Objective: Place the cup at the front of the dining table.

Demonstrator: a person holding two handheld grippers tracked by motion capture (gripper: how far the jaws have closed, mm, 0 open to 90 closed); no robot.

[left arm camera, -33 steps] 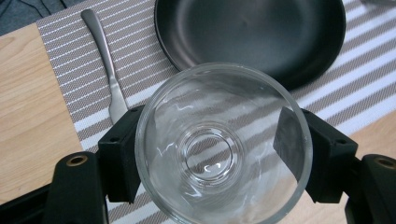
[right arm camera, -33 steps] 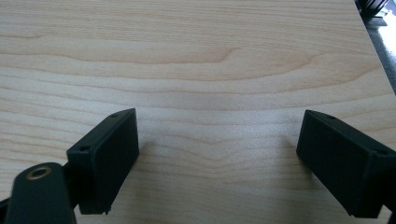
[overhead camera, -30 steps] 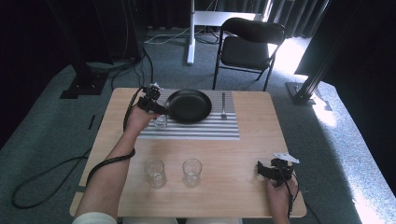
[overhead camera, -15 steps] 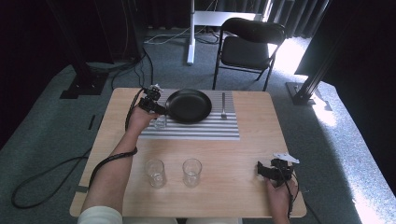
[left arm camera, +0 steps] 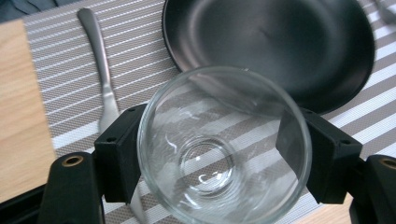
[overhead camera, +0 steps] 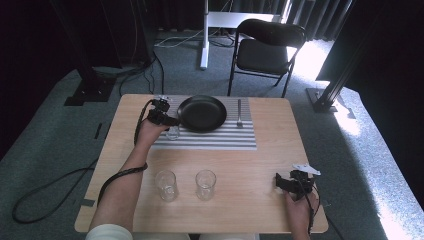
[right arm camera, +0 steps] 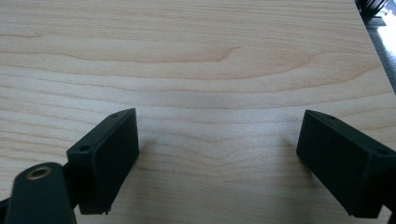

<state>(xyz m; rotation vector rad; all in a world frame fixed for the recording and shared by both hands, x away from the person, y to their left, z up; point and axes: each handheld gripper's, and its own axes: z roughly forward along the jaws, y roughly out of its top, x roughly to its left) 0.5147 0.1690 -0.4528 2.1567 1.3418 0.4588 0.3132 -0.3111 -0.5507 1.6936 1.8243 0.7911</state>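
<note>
A clear drinking glass (left arm camera: 219, 149) stands upright between the jaws of my left gripper (left arm camera: 210, 154), seen from above down to its base. The black pads (left arm camera: 119, 154) lie against its sides, and the jaws have just been opening a little with the glass still between them. In the high view the left gripper (overhead camera: 171, 128) holds this glass (overhead camera: 173, 133) on the striped placemat (overhead camera: 210, 140), just left of the black plate (overhead camera: 202, 113). My right gripper (overhead camera: 279, 182) rests near the table's front right corner, and its jaws (right arm camera: 217, 158) stand open over bare wood.
Two more empty glasses (overhead camera: 166, 185) (overhead camera: 205, 184) stand side by side near the front edge. A fork (overhead camera: 239, 112) lies right of the plate, and a metal utensil handle (left arm camera: 100, 60) lies on the placemat (left arm camera: 56, 56) left of the plate (left arm camera: 271, 42). A chair (overhead camera: 267, 45) stands behind the table.
My left hand has sunk a little with the glass, toward the placemat. The right hand has stayed where it was.
</note>
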